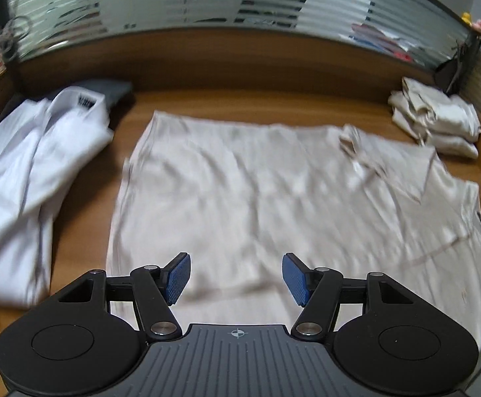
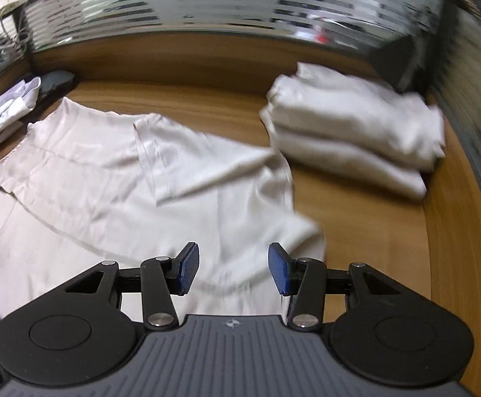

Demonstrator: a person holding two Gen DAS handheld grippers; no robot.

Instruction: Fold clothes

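Beige shirt [image 1: 240,192] flat on wooden table [image 1: 240,99], its dark label perhaps printed but unreadable; both grippers [image 1: 237,279] [image 2: 233,268] spread, empty.

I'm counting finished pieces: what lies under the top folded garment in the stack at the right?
Under the top folded garment lies another folded cream garment, resting on the wooden table. Anything tucked between or inside the folds is hidden.

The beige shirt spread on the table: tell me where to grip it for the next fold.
Probably pinch the beige shirt at its near hem edge, coming low from the front. It lies flat, a sleeve already folded inward, and both the left gripper and right gripper hang open over that edge.
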